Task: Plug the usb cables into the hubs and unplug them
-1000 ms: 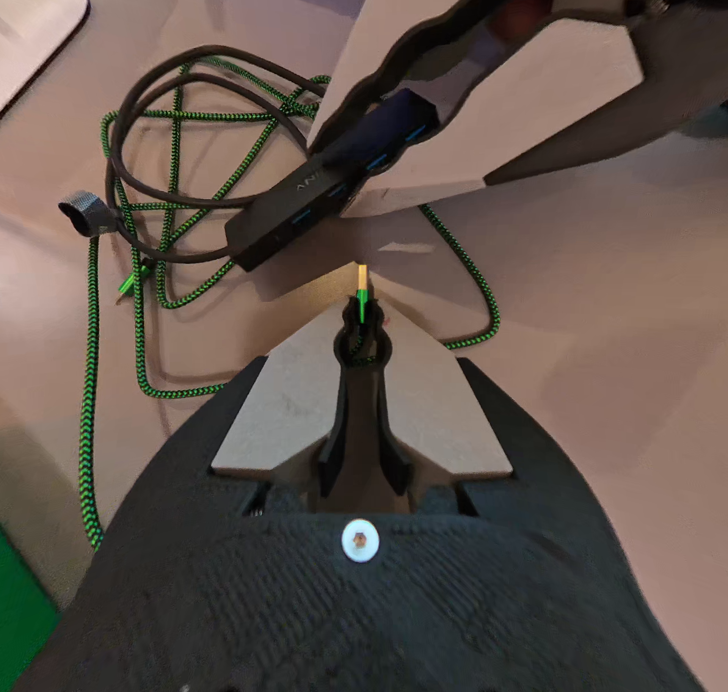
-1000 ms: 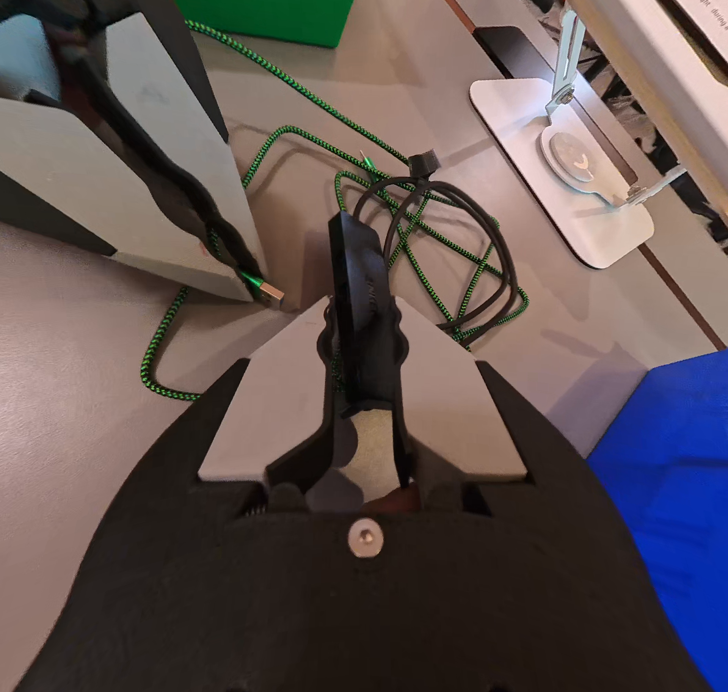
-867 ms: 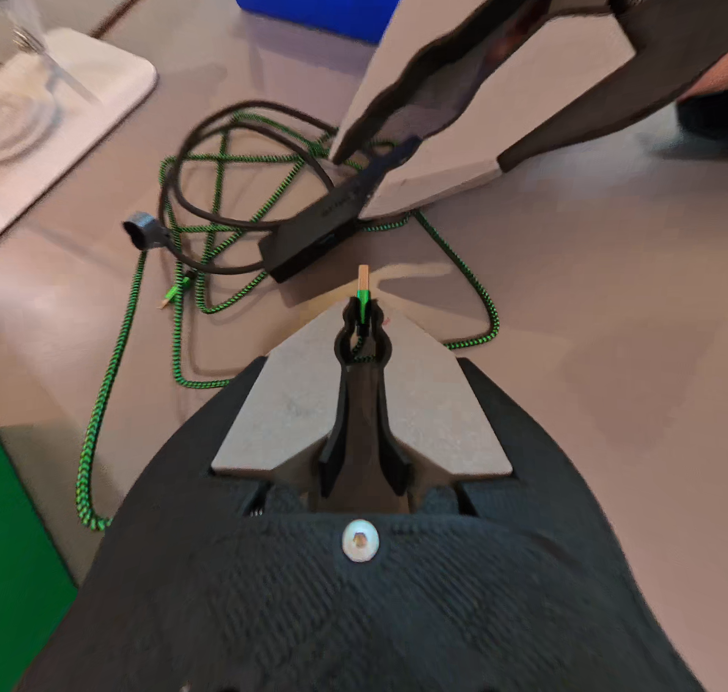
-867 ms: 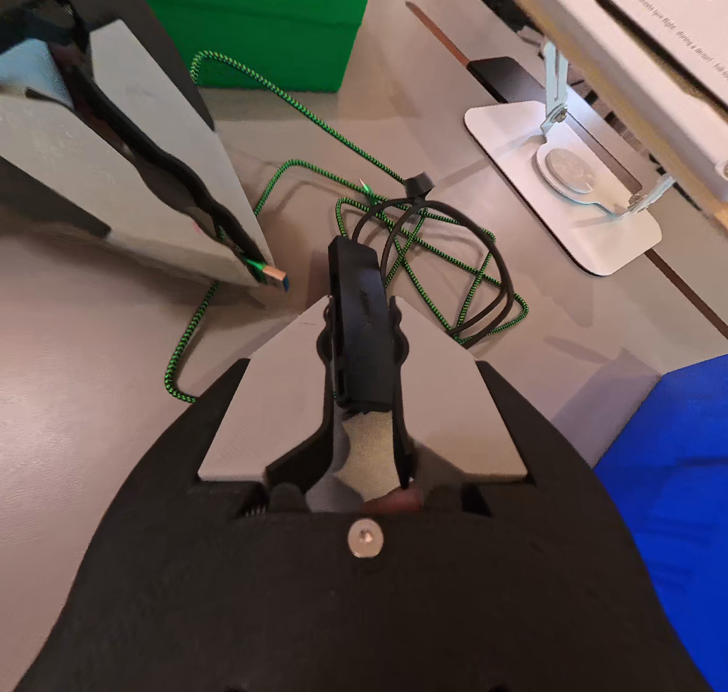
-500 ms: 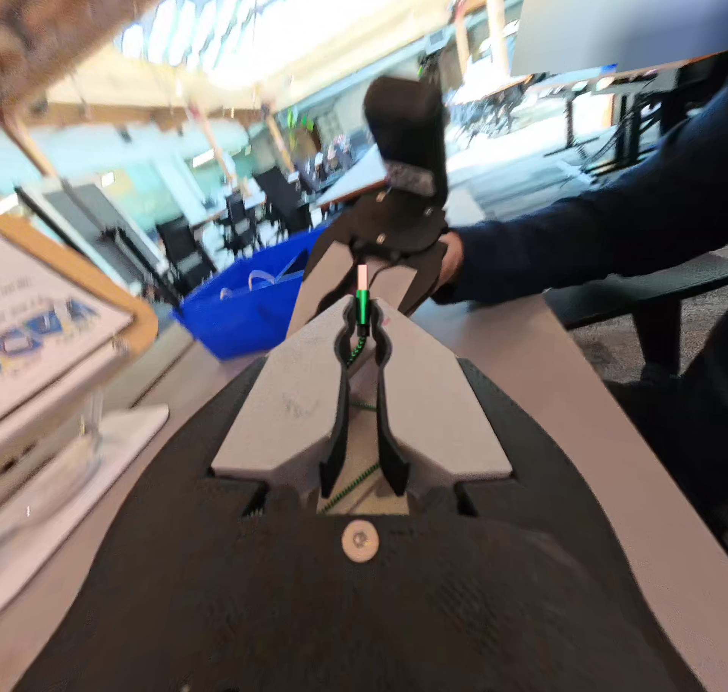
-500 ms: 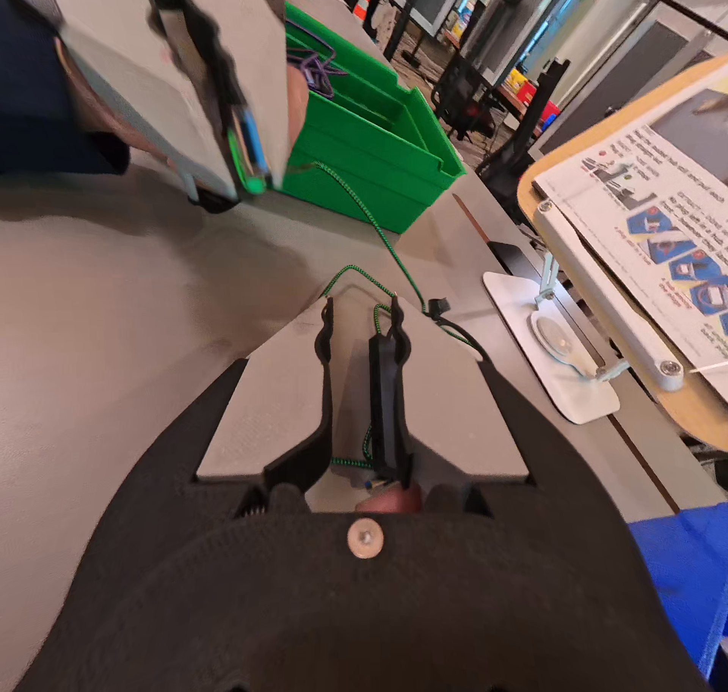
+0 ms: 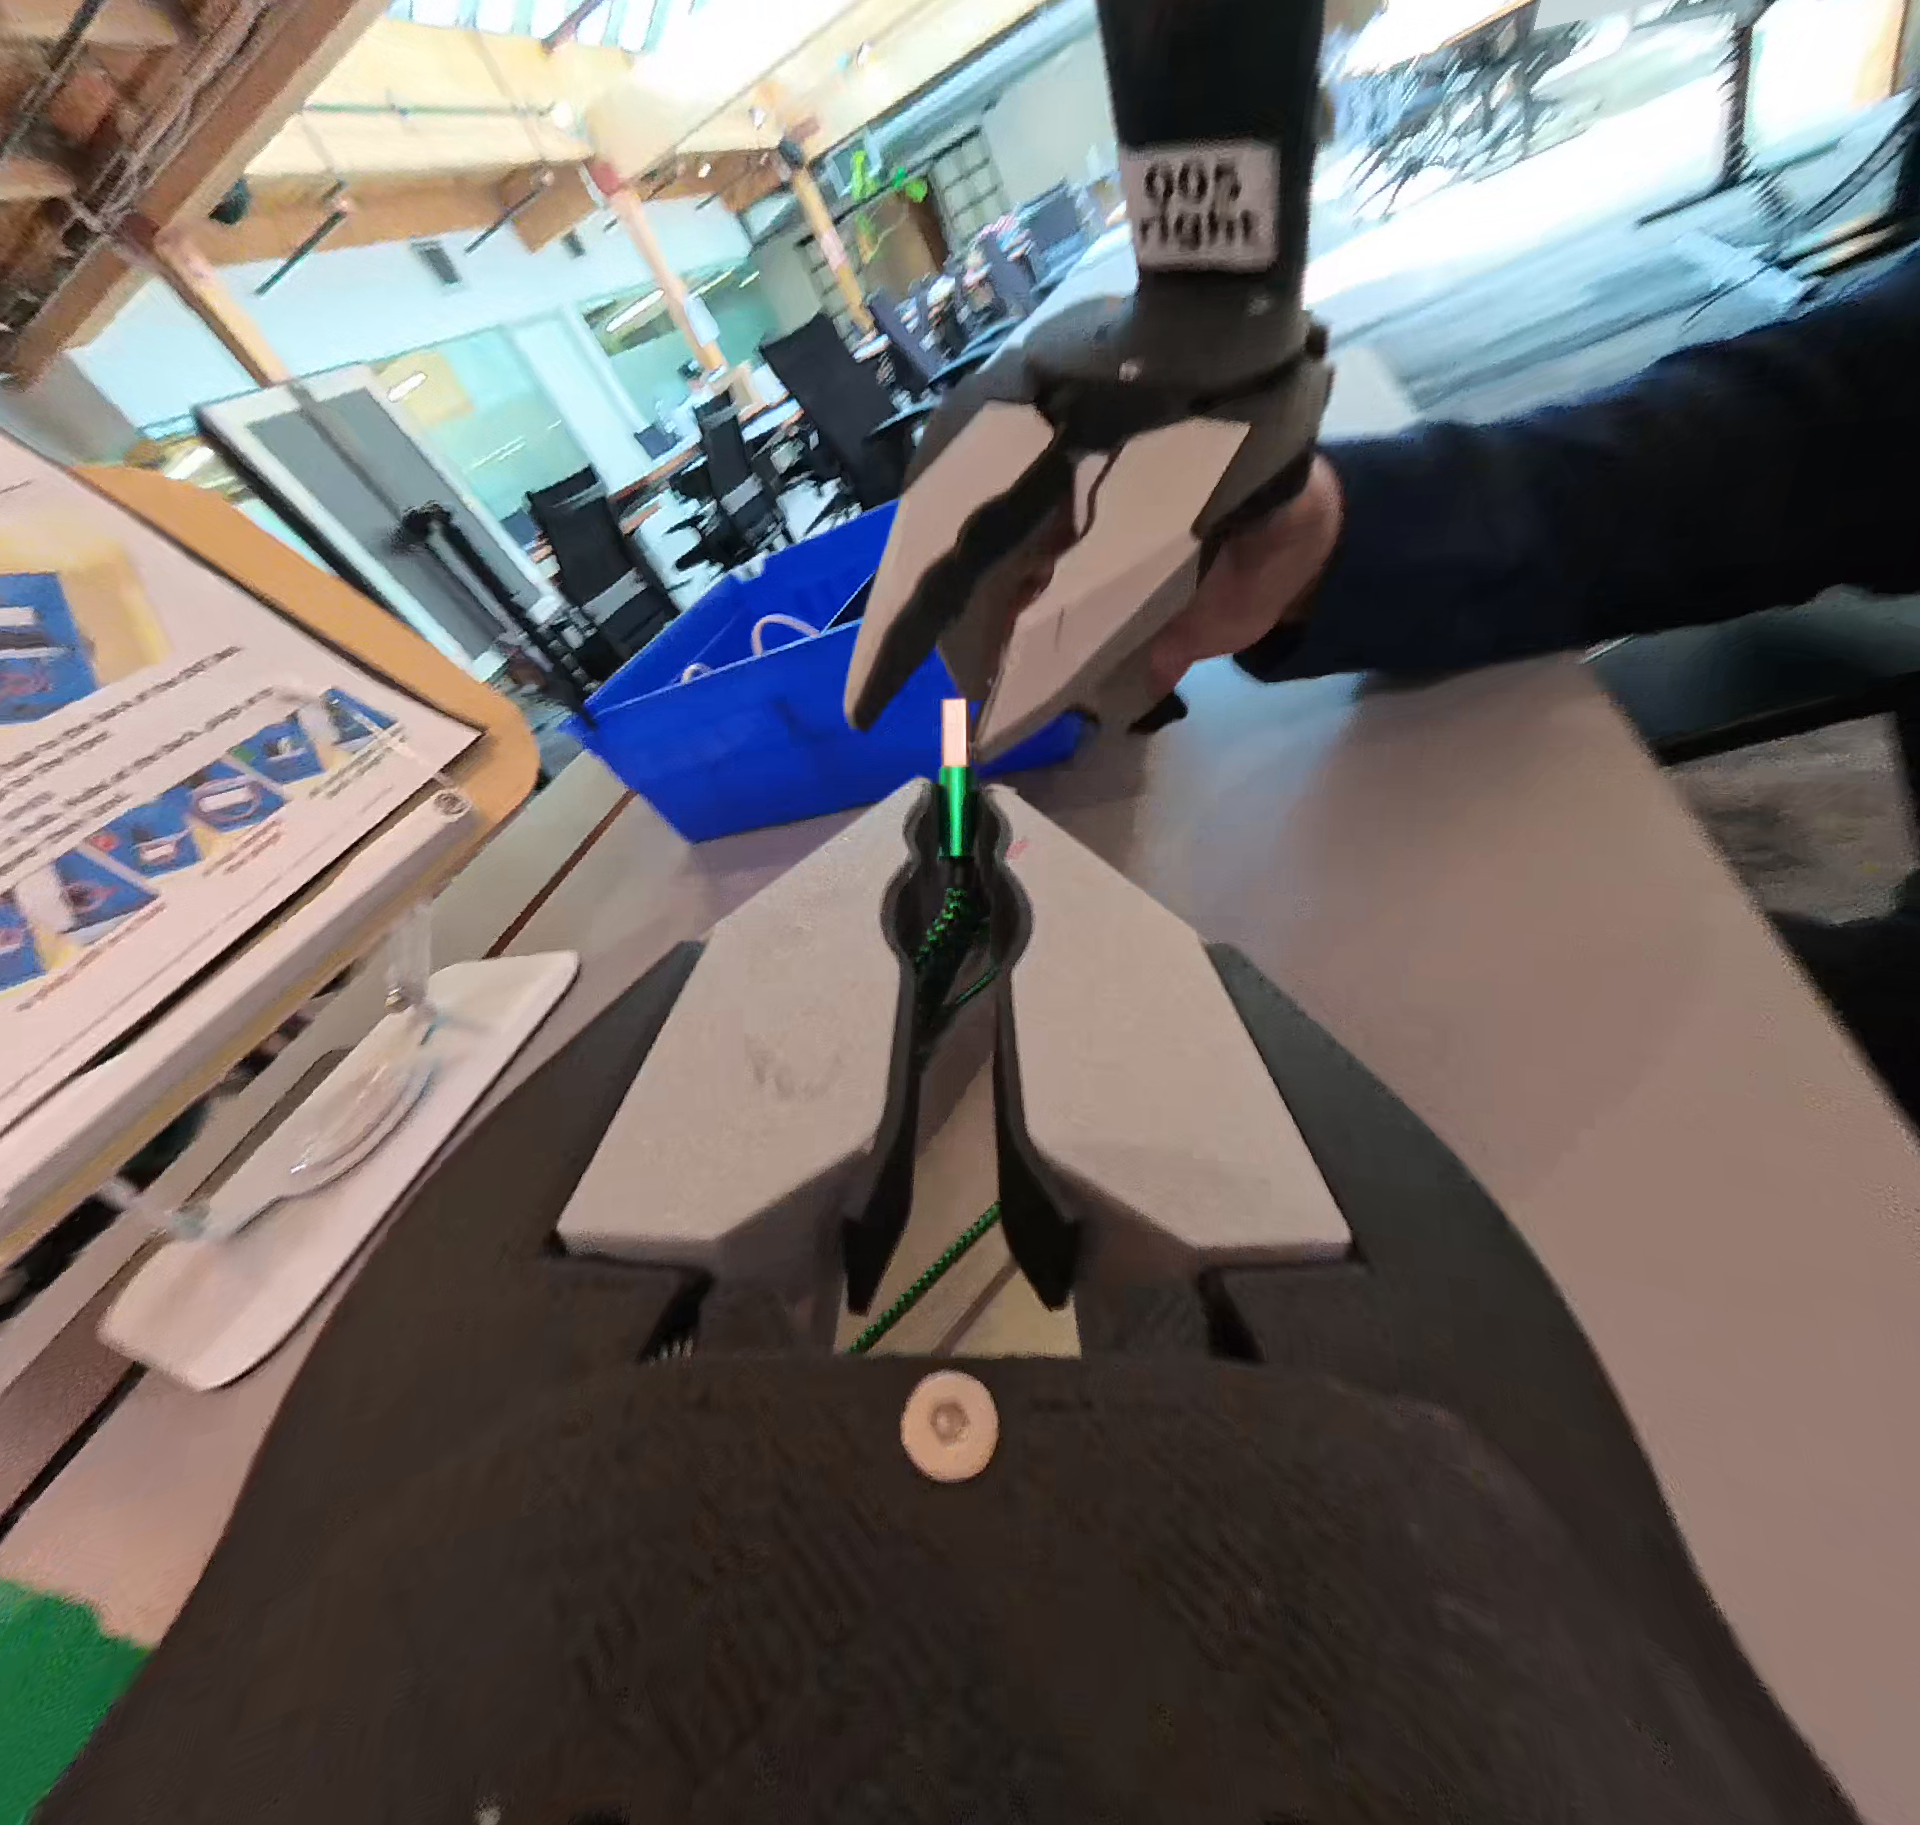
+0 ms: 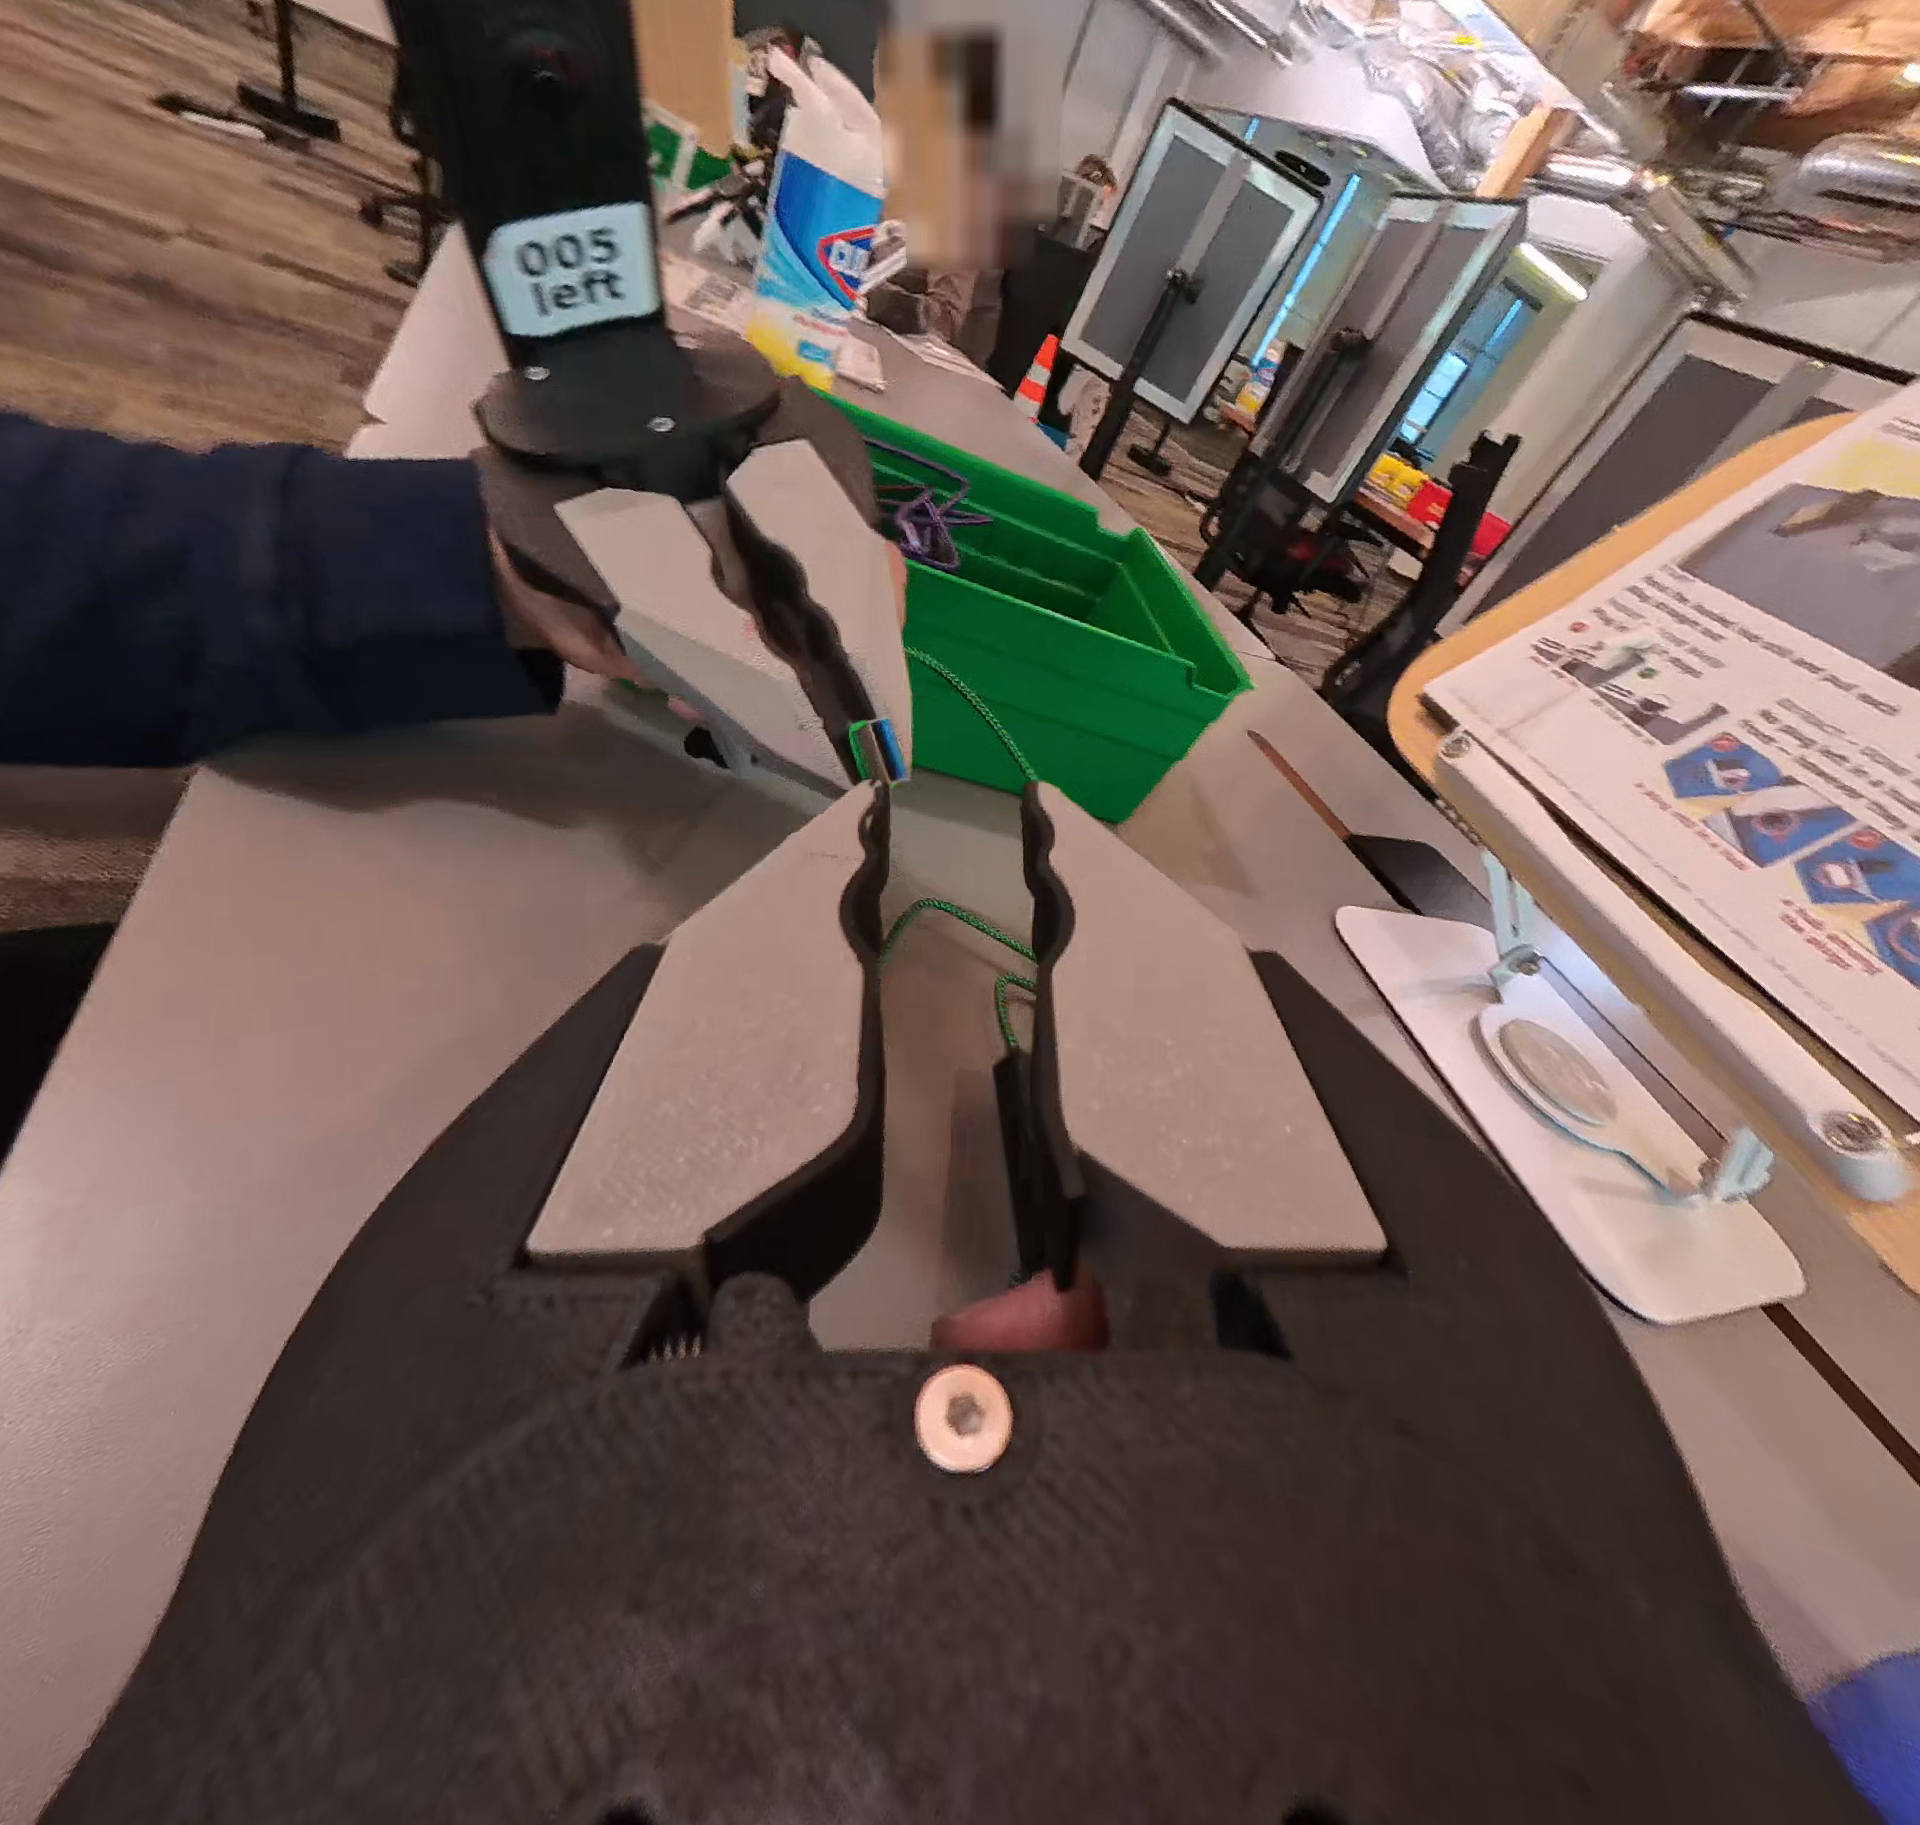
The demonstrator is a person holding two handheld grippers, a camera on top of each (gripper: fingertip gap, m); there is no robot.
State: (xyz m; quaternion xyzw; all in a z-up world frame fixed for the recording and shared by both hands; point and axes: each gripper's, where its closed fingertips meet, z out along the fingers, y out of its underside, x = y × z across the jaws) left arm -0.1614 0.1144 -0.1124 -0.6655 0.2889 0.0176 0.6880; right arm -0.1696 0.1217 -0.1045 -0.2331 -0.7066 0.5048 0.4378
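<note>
My left gripper is shut on the green USB plug, whose metal tip sticks out past the fingertips. The braided green cable trails back between the fingers. My right gripper is open and raised above the grey table. A slim black hub shows low against the inner side of its right finger; I cannot tell whether it rests on the table. The two grippers face each other, tips close. The right gripper shows open in the left wrist view. The left gripper shows holding the plug in the right wrist view.
A green bin stands behind the left gripper. A blue bin stands behind the right gripper. A document stand on a white base lines the far table edge. A loop of green cable lies on the table. Sleeved arms hold both grippers. The grippers are tip to tip, or close to it. Both grippers' tips are roughly 15 cm from the slim black hub.
Both grippers have lifted off the table and tilted up to face each other. My right gripper has opened off the black hub. My left gripper still holds the plug.
</note>
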